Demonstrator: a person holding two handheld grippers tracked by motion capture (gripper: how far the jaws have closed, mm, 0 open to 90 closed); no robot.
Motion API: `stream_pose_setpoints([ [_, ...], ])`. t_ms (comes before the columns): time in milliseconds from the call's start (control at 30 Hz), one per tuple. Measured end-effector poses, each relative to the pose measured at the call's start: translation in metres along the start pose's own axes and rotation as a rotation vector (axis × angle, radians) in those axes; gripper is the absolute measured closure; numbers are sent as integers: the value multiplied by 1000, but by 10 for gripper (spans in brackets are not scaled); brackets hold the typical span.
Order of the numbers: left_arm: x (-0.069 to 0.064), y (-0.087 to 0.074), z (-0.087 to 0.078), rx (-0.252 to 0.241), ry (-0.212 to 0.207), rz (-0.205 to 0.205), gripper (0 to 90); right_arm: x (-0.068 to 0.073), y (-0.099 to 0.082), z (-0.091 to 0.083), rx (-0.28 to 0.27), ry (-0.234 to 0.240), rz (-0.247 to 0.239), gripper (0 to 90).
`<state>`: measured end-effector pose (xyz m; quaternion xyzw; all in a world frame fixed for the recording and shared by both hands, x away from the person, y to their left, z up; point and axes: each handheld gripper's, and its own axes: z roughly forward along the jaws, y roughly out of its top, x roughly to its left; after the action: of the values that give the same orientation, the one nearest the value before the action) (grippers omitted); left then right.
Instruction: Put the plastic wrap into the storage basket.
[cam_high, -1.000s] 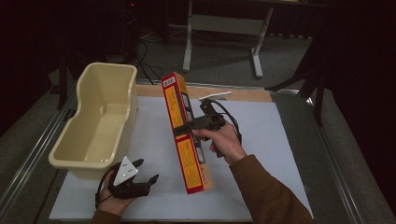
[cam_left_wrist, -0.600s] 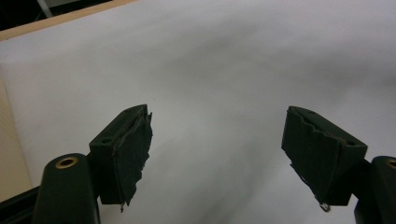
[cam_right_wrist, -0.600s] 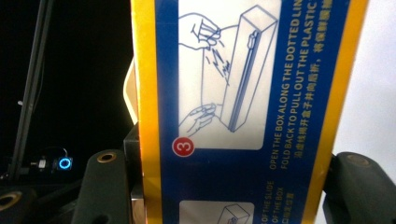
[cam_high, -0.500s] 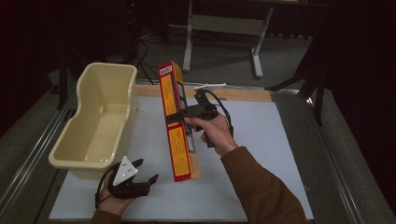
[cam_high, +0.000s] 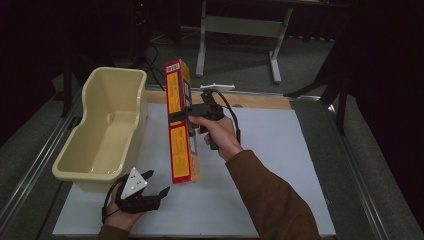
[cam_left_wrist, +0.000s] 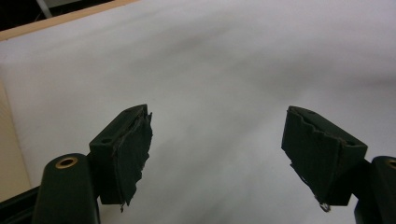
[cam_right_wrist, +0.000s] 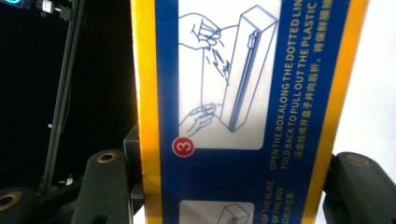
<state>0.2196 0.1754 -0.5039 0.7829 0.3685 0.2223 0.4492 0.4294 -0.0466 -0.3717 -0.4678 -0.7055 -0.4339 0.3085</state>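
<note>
A long, narrow red and yellow box (cam_high: 179, 122) hangs lifted off the white mat, tilted with its upper end toward the back. My right gripper (cam_high: 186, 116) is shut on the box's middle. In the right gripper view the box's blue and yellow printed face (cam_right_wrist: 243, 107) sits close between the two black jaws. A cream plastic tub (cam_high: 102, 132) stands at the left of the mat, just left of the box. My left gripper (cam_high: 159, 191) rests near the mat's front left corner, open, nothing between its torn black pads (cam_left_wrist: 133, 149).
The white mat (cam_high: 280, 165) covers most of the table, with a wooden strip (cam_high: 260, 101) along its back edge. A metal stand (cam_high: 240, 30) is on the floor behind the table. Metal rails (cam_high: 370, 190) run along both sides.
My right gripper has carried the box leftward and lifted it, nearer to the tub. The left gripper has stayed in place.
</note>
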Motion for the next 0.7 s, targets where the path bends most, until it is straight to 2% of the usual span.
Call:
stream_pose_setpoints([
  [267, 0, 0, -1, -4, -2, -4, 237, 6, 10, 15, -29, 19, 25, 393],
  [433, -1, 0, -1, -6, -4, -1, 237, 10, 17, 21, -34, 24, 24, 393],
  [533, -1, 0, 0, -4, -6, 1, 237, 11, 20, 25, -42, 42, 32, 393],
  [700, -1, -1, 0, -4, -3, 0, 237, 16, 26, 32, -49, 39, 35, 393],
])
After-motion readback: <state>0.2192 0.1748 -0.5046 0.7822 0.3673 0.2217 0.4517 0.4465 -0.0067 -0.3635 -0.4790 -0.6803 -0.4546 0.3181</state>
